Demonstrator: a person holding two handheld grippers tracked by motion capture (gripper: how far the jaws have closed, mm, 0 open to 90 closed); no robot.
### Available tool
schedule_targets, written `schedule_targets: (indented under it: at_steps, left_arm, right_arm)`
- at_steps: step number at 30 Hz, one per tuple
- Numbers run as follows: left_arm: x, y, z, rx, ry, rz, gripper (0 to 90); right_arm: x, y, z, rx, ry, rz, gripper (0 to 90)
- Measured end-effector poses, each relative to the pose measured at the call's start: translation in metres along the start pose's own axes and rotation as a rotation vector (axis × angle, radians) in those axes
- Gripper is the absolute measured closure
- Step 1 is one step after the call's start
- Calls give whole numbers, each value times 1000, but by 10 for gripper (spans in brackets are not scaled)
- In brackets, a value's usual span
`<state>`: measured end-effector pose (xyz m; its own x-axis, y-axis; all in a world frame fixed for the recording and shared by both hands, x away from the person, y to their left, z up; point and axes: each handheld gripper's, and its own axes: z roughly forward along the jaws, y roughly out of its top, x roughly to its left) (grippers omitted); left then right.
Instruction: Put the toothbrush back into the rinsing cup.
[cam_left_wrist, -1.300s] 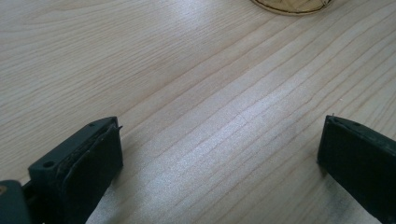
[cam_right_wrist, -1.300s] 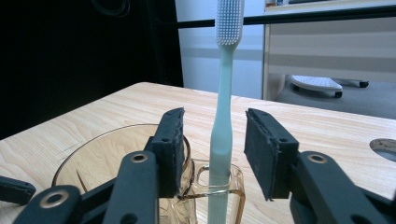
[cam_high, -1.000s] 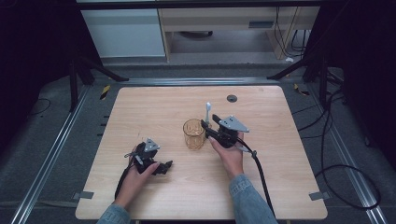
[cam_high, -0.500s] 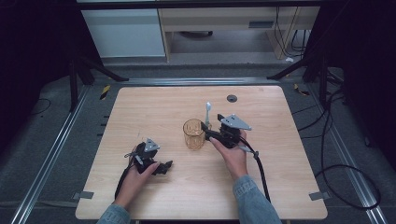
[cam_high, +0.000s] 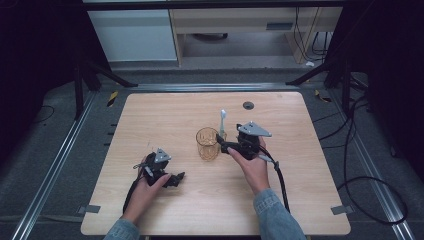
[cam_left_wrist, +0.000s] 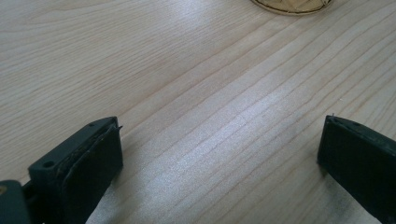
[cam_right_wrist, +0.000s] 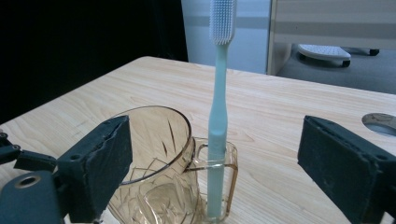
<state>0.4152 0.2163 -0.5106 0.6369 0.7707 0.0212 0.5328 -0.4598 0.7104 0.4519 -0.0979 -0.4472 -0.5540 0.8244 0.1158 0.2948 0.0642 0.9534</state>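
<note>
Amber cut-glass mug (cam_high: 207, 143) sits mid-table on the wooden table (cam_high: 150, 110), slightly left of centre. Pale green silicone-bristle toothbrush (cam_right_wrist: 217, 116) stands upright, its lower end threaded through the mug's handle loop (cam_right_wrist: 219, 182), head up. It is not inside the cup itself; the loop is what keeps it vertical. In the high view the toothbrush (cam_high: 222, 124) rises at the mug's right side.

Right gripper (cam_high: 227, 145) is just right of the mug, pointing left at the handle. Its jaws have just been opening and now stand wide, one on either side of the brush shaft. The pads are clear of the shaft, so nothing is gripped. In the right gripper view (cam_right_wrist: 215, 158) the left jaw overlaps the mug wall, the right jaw hangs well apart over bare table. Looks like a release after standing the brush in the loop; likely next is backing off without knocking it.

Left gripper (cam_high: 176, 178) rests low on the near left table, parked out of the way. Its jaws are spread wide with only wood grain between them, and the mug's base (cam_left_wrist: 292, 5) sits far ahead.

Small round grommet hole (cam_high: 248, 105) far right of the mug.
</note>
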Motion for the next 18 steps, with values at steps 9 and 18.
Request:
schedule_targets:
  at_steps: [9, 18]
  left_arm:
    - [0, 0, 0, 0, 0, 0, 0]
    - [0, 0, 0, 0, 0, 1, 0]
  right_arm:
    - [-5, 5, -9, 56, 3, -24, 55]
    - [-14, 8, -18, 124, -9, -26, 48]
